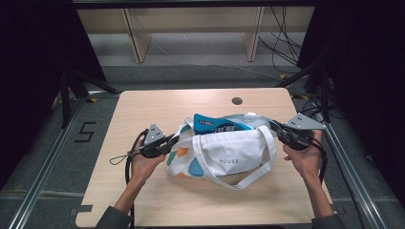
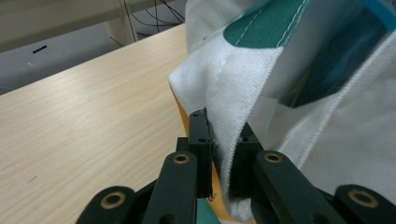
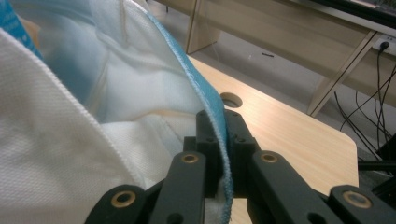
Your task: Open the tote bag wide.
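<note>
Held a white tote bag (image 1: 224, 155) stretched across the middle of the wooden table (image 1: 143, 107), one end in each tool. Left gripper (image 1: 173, 139) clamped on the bag's hem at the left end, white cloth pinched between the black jaws, as seen close up in the left gripper view (image 2: 223, 154). Right gripper (image 1: 273, 125) closed likewise on the blue-edged rim (image 3: 223, 154) at the right end. Kept the mouth pulled open toward the far side, with a blue package (image 1: 217, 125) lying partly inside and sticking out past the opening. Judged the step as spreading the bag to take in or settle that package. Called next for an even pull from both ends and probably a lift or shake, without letting the thin hem slip from either pinch. Read "HOUSE" (image 1: 229, 161) in small grey capitals on the bag's front; white lettering on the package too blurred to make out; a dark "5" (image 1: 85, 132) marked on the floor left of the table.
</note>
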{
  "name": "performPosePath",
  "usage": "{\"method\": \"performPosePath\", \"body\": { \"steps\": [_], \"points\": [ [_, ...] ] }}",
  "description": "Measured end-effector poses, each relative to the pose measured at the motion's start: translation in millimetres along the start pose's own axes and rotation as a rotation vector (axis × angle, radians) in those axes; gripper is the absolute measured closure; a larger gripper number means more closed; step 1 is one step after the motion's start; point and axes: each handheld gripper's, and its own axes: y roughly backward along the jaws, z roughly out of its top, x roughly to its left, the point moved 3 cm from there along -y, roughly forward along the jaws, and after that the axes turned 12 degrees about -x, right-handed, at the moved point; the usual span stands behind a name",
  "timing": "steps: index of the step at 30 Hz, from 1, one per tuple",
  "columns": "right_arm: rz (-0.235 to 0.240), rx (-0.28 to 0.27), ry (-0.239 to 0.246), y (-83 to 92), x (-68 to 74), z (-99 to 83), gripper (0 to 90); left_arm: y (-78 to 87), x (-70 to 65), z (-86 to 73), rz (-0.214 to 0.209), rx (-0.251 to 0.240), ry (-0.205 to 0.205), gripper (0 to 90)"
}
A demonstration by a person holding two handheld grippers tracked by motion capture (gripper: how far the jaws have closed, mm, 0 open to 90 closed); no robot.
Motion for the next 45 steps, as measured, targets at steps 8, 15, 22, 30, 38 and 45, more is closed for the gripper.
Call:
{"method": "performPosePath", "body": {
  "steps": [8,15,22,30,38,45],
  "points": [
    [0.025,0.088,-0.009,-1.0,0.6,-22.9,86.6,-11.9,-13.2,-19.1,-0.046,0.090,-0.007,82.4],
    [0.050,0.128,-0.005,-5.0,-0.5,-39.8,86.6,-16.8,-16.6,-27.6,-0.057,0.110,-0.011,82.5],
    [0.071,0.177,0.005,-10.7,5.9,-51.0,86.5,-21.4,-18.0,-37.3,-0.063,0.170,-0.020,82.6],
    [0.088,0.249,0.016,-21.5,5.8,-74.7,86.6,-26.6,-18.1,-41.6,-0.057,0.206,-0.040,82.6],
    [0.101,0.359,0.015,-37.1,9.2,-105.3,87.0,-33.4,-17.1,-48.5,-0.050,0.224,-0.057,82.4],
    [0.079,0.324,-0.040,-34.3,5.8,-104.0,83.8,-28.3,-14.5,-45.1,-0.032,0.216,-0.004,73.2]
  ]
}}
